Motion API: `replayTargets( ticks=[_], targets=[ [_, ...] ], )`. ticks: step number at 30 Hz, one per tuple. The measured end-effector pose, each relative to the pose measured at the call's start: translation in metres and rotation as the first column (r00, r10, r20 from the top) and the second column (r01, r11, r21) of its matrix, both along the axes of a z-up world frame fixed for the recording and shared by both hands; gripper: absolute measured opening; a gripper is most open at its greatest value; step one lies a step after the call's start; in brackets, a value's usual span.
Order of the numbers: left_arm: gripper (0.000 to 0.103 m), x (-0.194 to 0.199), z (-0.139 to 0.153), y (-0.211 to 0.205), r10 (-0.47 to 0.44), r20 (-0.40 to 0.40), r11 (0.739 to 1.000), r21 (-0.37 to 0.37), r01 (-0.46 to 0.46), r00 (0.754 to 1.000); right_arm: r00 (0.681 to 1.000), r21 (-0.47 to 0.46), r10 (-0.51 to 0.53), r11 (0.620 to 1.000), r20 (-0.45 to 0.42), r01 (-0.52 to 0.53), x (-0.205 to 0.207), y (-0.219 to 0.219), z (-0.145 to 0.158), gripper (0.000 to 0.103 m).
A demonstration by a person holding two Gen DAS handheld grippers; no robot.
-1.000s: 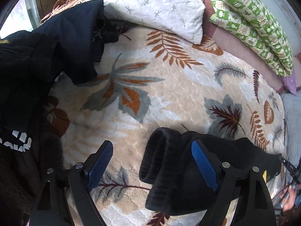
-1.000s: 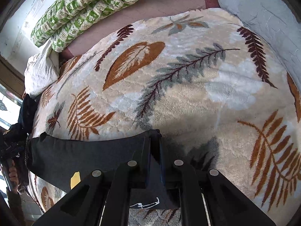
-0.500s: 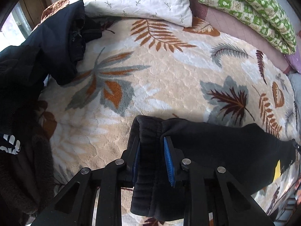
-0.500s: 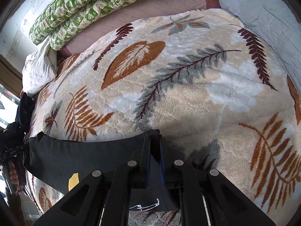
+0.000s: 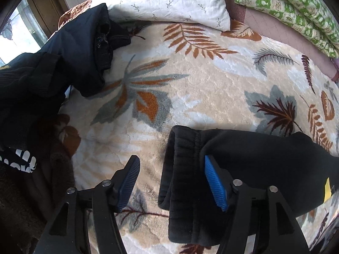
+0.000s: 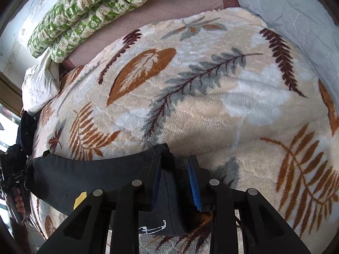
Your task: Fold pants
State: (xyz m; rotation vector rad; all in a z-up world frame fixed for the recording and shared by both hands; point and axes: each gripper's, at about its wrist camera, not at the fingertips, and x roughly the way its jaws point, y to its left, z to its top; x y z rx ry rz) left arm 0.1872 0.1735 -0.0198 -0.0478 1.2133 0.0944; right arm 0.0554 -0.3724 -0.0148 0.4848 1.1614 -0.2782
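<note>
Black pants [image 5: 254, 165] lie folded lengthwise on the leaf-patterned blanket [image 5: 190, 89]. Their ribbed waistband [image 5: 184, 169] sits between the pads of my left gripper [image 5: 172, 183], whose jaws are opening. The left pad stands clear of the cloth and the right pad rests beside it. In the right wrist view the other end of the pants [image 6: 95, 175] lies flat, with a yellow tag [image 6: 79, 198] and a small white logo [image 6: 152, 229]. My right gripper [image 6: 175, 182] is opening too. The cloth's edge lies loosely between its parted pads.
A heap of dark clothes [image 5: 63, 53] covers the blanket's left side. A white pillow [image 5: 165, 2] and a green patterned quilt [image 5: 296, 10] lie at the far edge. A grey-blue pillow [image 6: 296, 21] lies at the right. A person's hand [image 6: 19, 203] shows at the left edge.
The left gripper closed on the waistband half a second ago and has since spread its jaws off it. The right gripper, shut on the pants' end before, has parted its pads.
</note>
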Motion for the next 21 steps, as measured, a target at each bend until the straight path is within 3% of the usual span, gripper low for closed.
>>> replayTargets(
  ticks=[4,8,12,15,21],
  targets=[
    [0.076,-0.015,0.027,0.018,0.022,0.031,0.997,-0.073,-0.019,0.999,0.993,0.027,0.068,0.997,0.094,-0.071,0.012,0.021,0.040,0.028],
    [0.083,-0.017,0.040,0.023,0.023,0.032,0.993,-0.120,-0.019,0.999,0.951,0.150,0.270,0.944,0.153,-0.292,0.062,0.091,0.057,0.031],
    [0.083,-0.007,0.033,0.019,0.015,-0.017,0.986,-0.163,-0.018,1.000,0.881,0.250,0.450,0.845,0.146,-0.473,0.124,0.175,0.035,0.032],
    [0.083,0.004,0.027,0.009,-0.024,-0.045,0.978,-0.208,0.014,0.999,0.841,0.270,0.532,0.800,0.097,-0.537,0.158,0.225,0.008,0.032],
    [0.083,0.022,0.031,-0.014,-0.138,-0.030,0.990,-0.023,0.137,0.990,0.783,0.278,0.621,0.751,0.010,-0.599,0.192,0.270,-0.029,0.032]
  ],
)
